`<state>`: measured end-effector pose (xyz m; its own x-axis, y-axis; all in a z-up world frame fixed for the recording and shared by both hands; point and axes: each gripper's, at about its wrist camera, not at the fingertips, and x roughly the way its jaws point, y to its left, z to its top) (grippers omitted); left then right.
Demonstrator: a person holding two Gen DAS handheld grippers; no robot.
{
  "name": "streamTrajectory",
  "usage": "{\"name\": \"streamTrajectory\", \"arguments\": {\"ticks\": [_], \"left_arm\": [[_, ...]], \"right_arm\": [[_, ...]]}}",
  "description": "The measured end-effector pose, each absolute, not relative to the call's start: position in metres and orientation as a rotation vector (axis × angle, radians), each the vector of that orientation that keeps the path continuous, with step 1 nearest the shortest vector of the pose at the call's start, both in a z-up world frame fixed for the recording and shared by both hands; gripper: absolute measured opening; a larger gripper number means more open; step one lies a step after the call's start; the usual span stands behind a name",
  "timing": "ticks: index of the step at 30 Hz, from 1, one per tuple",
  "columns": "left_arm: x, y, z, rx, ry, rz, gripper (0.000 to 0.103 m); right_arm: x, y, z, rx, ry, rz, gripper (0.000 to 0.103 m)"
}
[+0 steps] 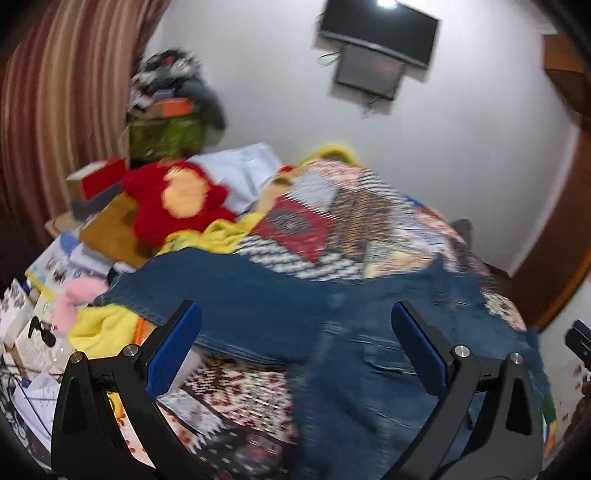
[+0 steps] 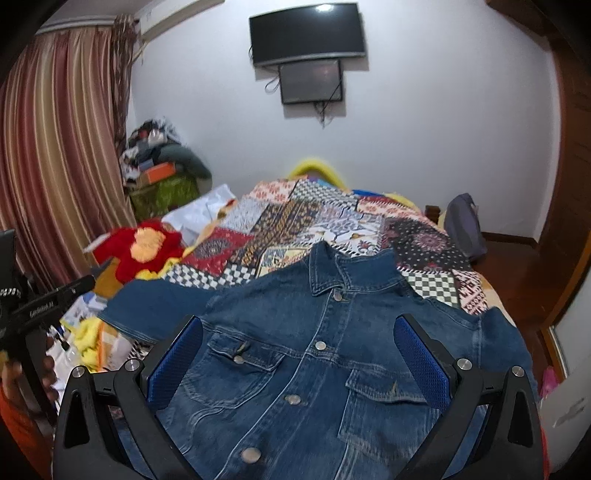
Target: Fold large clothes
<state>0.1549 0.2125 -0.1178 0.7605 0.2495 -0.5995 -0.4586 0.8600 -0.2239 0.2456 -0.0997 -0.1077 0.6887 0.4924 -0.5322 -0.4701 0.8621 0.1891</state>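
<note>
The denim jacket (image 2: 314, 354) lies front-up and buttoned on the bed, spread over the patchwork quilt (image 2: 325, 221), its collar at twelve o'clock from the right wrist camera and its two chest pockets facing up. The right tool (image 2: 299, 354) hangs just above the jacket's front with its blue-padded fingers (image 2: 421, 354) spread wide, gripping nothing; one sleeve runs out toward nine o'clock and the other toward three o'clock. The left tool (image 1: 295, 343) is likewise released, its fingers (image 1: 173, 350) wide apart over the jacket (image 1: 280, 306), which shows blurred in that view, with a sleeve reaching to nine o'clock. At eight o'clock in the right wrist view, a hand (image 2: 48, 373) holds the black body of the left tool. A yellow cloth (image 1: 99, 328) lies bunched at the bed's edge beside the sleeve end, with a pink soft thing (image 1: 74, 299) and a clutter of boxes and papers (image 1: 55, 266) beyond it. Farther back, at ten o'clock, sits a red plush toy (image 2: 140, 251). On the far wall at twelve o'clock hang a dark television (image 2: 306, 33) and a smaller screen (image 2: 310, 86) below it, and striped curtains (image 2: 55, 147) fill the side at nine o'clock.
</note>
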Motion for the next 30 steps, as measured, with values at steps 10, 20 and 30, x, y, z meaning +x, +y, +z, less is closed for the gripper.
{"name": "streamTrajectory", "arguments": {"ticks": [10,20,30], "left_arm": [[0.172,0.317,-0.221,-0.787,0.839,0.280,0.103],[0.178,0.356,-0.273,-1.063,0.806,0.198,0.087],[0.199,0.359,-0.253,-0.855,0.766,0.327,0.057]], "right_arm": [[0.325,-0.048,-0.163,0.001,0.814,0.622,0.103],[0.374,-0.002,-0.242,-0.024,1.092,0.677,0.103],[0.377,0.009,-0.260,-0.010,1.149,0.705,0.103]]}}
